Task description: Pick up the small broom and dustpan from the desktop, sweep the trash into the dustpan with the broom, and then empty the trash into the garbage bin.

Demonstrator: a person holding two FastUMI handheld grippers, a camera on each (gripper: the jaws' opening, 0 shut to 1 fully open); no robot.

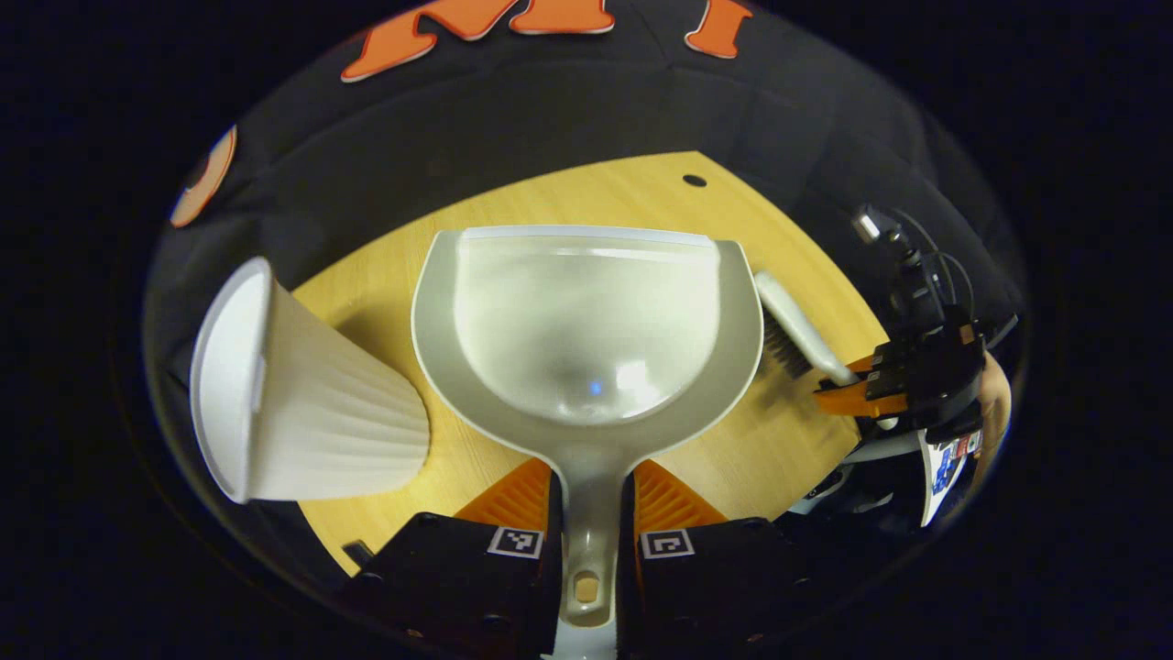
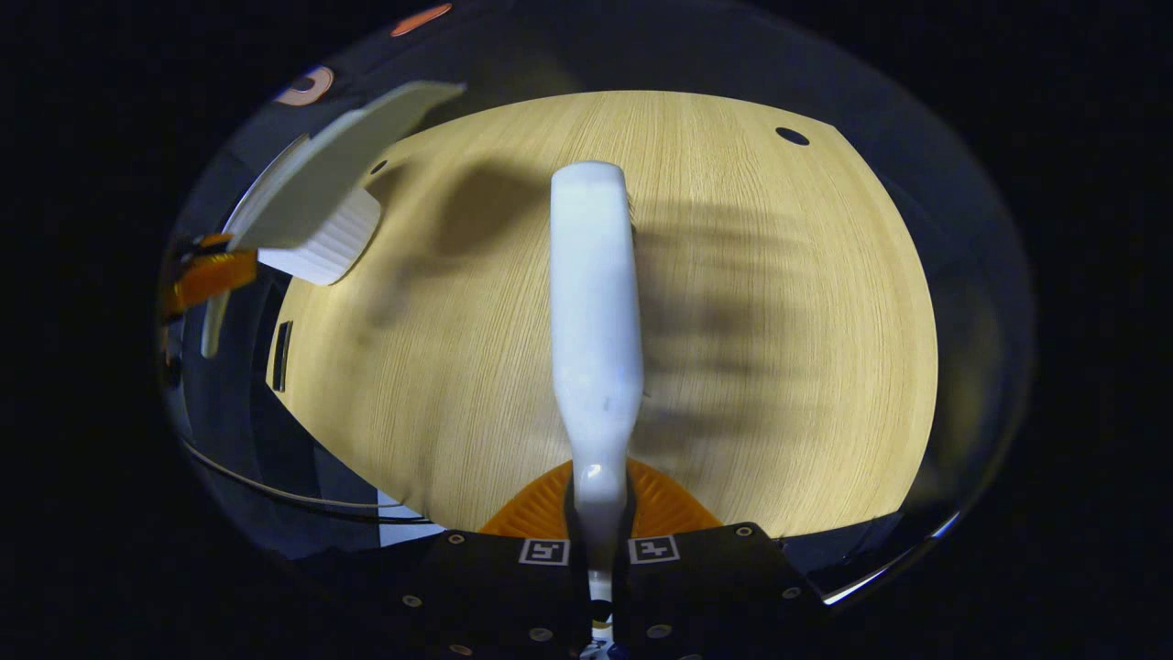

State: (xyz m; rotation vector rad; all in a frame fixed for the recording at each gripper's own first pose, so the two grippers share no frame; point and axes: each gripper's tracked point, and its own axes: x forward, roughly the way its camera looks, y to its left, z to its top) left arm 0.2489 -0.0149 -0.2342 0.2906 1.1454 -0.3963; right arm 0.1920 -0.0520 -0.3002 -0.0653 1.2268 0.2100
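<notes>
- Now my left gripper (image 1: 589, 513) clamps the dustpan (image 1: 586, 321) handle above the worktop (image 1: 733, 458), beside the garbage bin (image 1: 302, 394).
- My right gripper (image 2: 597, 513) pinches the broom (image 2: 594, 312) handle; its bristles are mostly hidden.
- Trash is hard to make out.

Light wood-grain table (image 2: 751, 302) with rounded edge, small dark hole (image 2: 793, 136) near far rim, white ribbed garbage bin (image 1: 312, 403) at its left edge, soft shadows across the bare top
</notes>
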